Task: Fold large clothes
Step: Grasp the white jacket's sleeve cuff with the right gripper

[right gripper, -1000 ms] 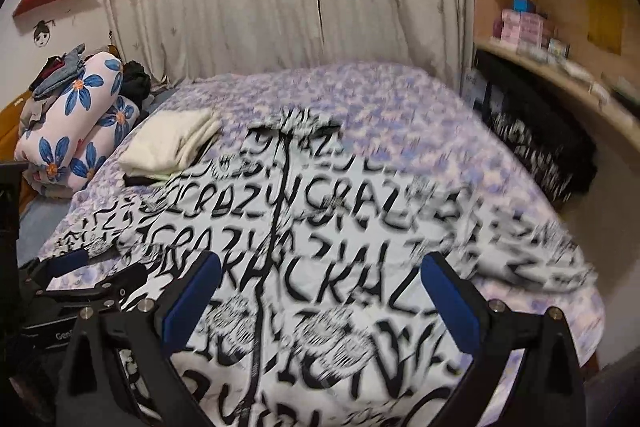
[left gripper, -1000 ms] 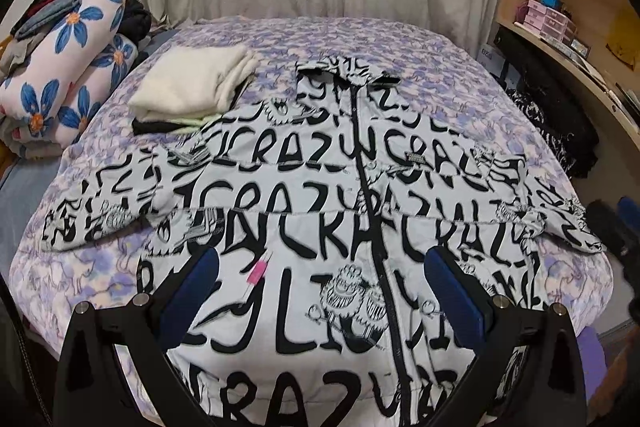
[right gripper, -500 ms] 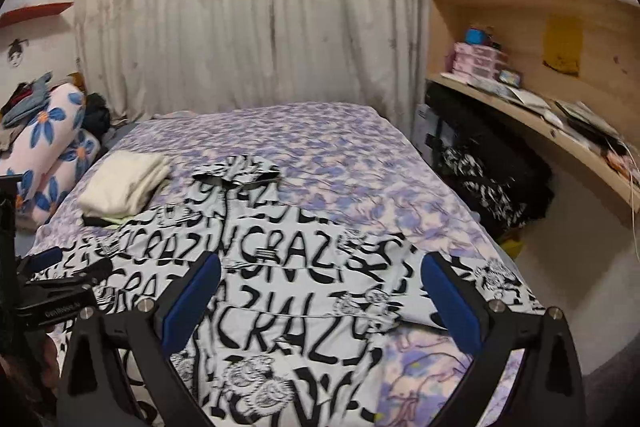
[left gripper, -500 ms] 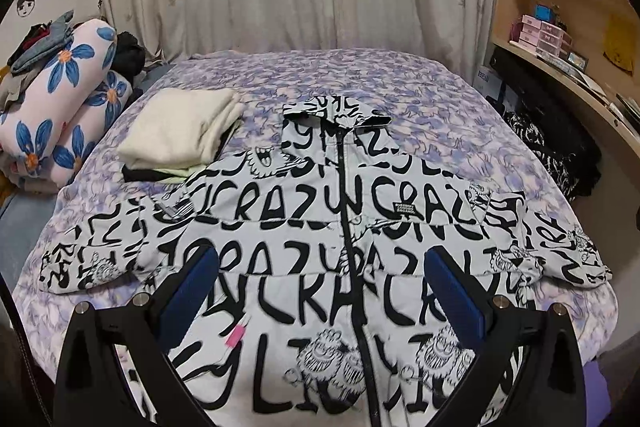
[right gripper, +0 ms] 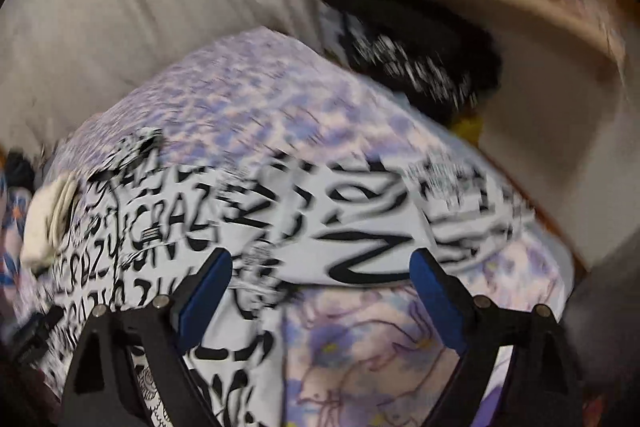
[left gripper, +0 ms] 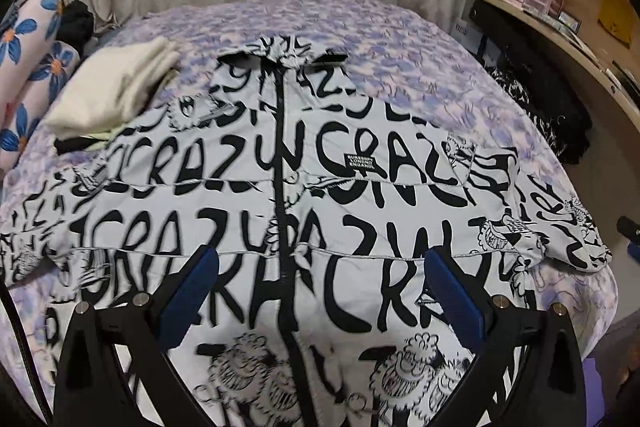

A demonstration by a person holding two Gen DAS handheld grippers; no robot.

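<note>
A white jacket printed with black lettering lies flat on the bed, zip up the middle, both sleeves spread sideways. My left gripper hovers open above the lower chest, straddling the zip, nothing between its blue pads. In the blurred right wrist view my right gripper hangs over the jacket's right sleeve near the bed's right edge. Its jaws are closing, still wide apart, and no cloth is pinched between them.
A folded cream garment lies on the purple floral bedspread left of the collar. Rolled flower-print bedding sits far left. Curtains hang behind. A wooden shelf and dark clutter line the right side.
Both grippers dropped closer to the jacket. The right one swung right and rolled, now over the right sleeve by the bed edge. The left one advanced up the jacket's front.
</note>
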